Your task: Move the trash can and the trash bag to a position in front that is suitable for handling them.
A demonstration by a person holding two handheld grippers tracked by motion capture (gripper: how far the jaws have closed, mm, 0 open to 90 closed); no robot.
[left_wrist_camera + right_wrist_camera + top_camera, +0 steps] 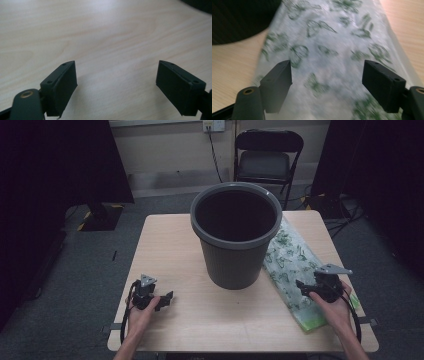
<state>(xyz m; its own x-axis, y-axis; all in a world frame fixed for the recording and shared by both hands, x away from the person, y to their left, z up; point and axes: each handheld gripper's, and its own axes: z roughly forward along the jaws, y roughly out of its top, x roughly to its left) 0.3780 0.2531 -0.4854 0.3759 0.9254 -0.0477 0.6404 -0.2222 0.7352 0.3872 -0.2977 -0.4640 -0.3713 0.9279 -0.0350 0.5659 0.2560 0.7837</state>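
The butterfly-print bag lies flat beside the grey bin, under the spread right claw.

**What stays out of sight**

The bin hides the near-left part of the butterfly-print bag behind its wall, and its inside is too dark to read. In the right gripper view the bag is blurred and runs off the top and bottom edges. The chair legs vanish behind the bench.
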